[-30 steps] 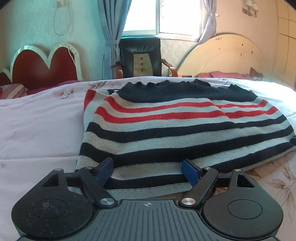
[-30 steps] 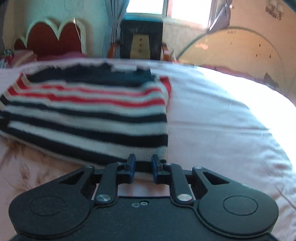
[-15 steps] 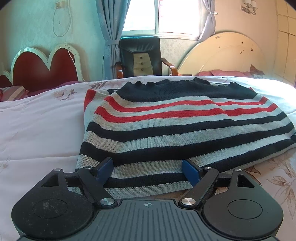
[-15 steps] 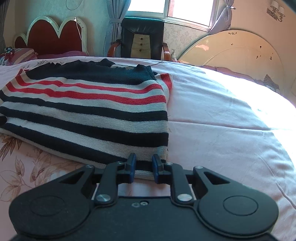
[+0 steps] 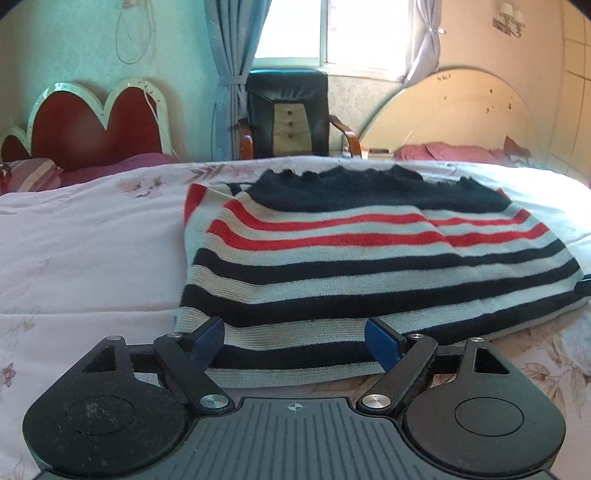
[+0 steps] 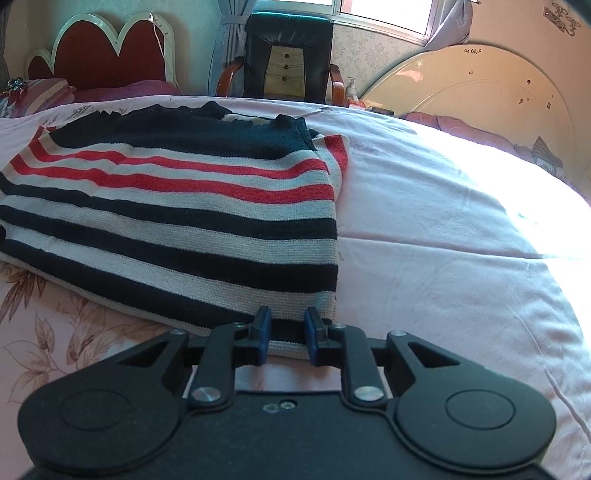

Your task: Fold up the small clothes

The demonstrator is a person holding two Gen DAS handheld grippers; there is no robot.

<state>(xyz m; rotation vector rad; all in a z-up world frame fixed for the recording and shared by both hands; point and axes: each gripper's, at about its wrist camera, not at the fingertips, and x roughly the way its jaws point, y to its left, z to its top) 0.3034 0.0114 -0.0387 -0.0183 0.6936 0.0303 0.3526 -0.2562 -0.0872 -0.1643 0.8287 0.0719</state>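
Right gripper (image 6: 284, 334) jaws opening wider over sweater (image 6: 177, 214) hem.

A home bedroom, a bed (image 5: 92, 258) with pale pink floral bedding, behind the bed a red scalloped headboard (image 5: 92, 125), a black leather armchair (image 5: 288, 114), a curtained sunny window (image 5: 332, 29), a cream rounded headboard (image 5: 450, 110), patterned wallpaper

Sweater (image 6: 177, 206) cut off at left edge.
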